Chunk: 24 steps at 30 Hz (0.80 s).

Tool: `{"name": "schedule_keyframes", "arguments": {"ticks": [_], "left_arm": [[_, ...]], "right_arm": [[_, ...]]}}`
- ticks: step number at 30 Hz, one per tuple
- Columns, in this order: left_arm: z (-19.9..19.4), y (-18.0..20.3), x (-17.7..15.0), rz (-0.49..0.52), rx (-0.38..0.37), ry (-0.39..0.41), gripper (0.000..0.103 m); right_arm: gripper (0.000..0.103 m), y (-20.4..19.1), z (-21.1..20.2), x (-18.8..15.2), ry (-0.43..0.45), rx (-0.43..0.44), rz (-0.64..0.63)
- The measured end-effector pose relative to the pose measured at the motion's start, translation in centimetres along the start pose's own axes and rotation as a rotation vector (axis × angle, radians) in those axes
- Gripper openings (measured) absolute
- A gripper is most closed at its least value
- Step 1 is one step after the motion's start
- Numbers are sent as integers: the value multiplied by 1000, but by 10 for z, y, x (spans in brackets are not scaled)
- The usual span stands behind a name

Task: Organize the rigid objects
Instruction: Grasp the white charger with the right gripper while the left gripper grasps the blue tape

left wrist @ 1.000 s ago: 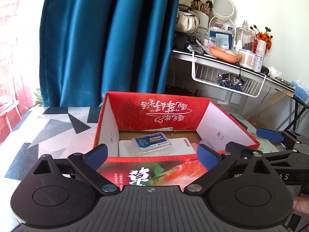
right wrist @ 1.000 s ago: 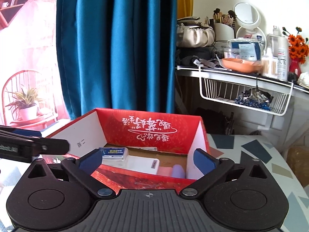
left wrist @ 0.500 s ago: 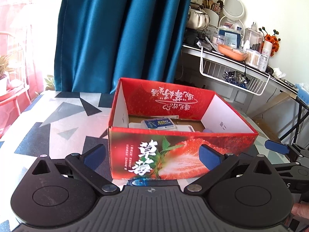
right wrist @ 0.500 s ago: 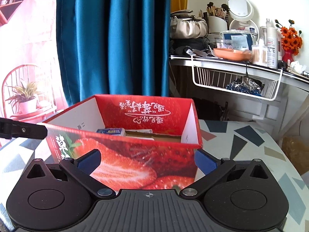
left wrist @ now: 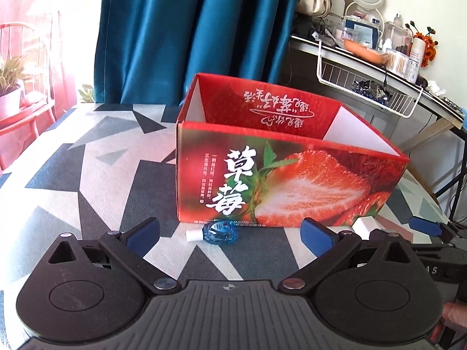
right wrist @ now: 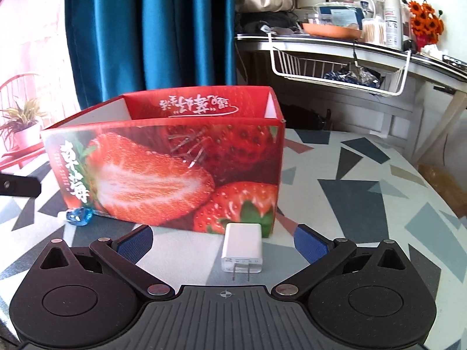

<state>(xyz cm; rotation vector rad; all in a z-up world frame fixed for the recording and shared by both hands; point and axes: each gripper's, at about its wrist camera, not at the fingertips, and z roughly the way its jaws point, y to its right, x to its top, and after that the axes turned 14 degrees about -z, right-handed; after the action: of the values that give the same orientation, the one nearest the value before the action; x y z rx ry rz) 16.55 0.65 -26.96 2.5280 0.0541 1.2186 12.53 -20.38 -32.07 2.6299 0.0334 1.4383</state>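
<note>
A red strawberry-printed cardboard box [left wrist: 280, 180] [right wrist: 163, 172] stands open-topped on the patterned table; its contents are hidden from this low angle. A small blue correction-tape dispenser [left wrist: 219, 232] [right wrist: 79, 216] lies on the table against the box's front. My left gripper [left wrist: 229, 237] is open, low over the table, with the dispenser between its fingers. A white plug charger [right wrist: 242, 248] [left wrist: 363, 226] lies flat by the box's front right corner, prongs toward me. My right gripper [right wrist: 223, 242] is open around it without touching.
The table top [left wrist: 87, 175] has a grey, black and white triangle pattern. A blue curtain [left wrist: 189, 35] hangs behind it. At the right a cluttered shelf with a white wire basket [right wrist: 338, 70] stands beyond the table. A red chair and potted plant [right wrist: 20, 122] sit at the left.
Both grippers have pulled back from above the box and dropped to table level. The box's inside is no longer visible; the dispenser and the charger have come into view.
</note>
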Motion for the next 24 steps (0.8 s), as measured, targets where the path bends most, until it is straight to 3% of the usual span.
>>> {"name": "schedule_keyframes", "arguments": {"ticks": [3,7,10,14,17,18,19,24], "left_arm": [[7,-3,-2,-5,13,-14,103],[17,-6,-4,-22,28,-41,103],[23,-8,-5,-22,41,-54,103],[33,-9,-5,-31,51,-68,103],[41,-10,-4,-44,57,-79,102],[44,-11,-4,-51,55,-84,101],[47,-11,-3,-55,55,-86,99],[64,-13,0,-74,51,-108,88]], "right_arm": [[97,3,11,0,-24,-2,11],[80,6,32,0,-76,15,40],[75,12,46,-1,-86,17,92],[64,9,60,-9,-129,15,61],[50,0,61,-9,-121,17,4],[38,-1,61,-10,-118,14,-11],[33,-2,60,-10,-112,22,-16],[33,-1,61,-9,-103,49,-17]]}}
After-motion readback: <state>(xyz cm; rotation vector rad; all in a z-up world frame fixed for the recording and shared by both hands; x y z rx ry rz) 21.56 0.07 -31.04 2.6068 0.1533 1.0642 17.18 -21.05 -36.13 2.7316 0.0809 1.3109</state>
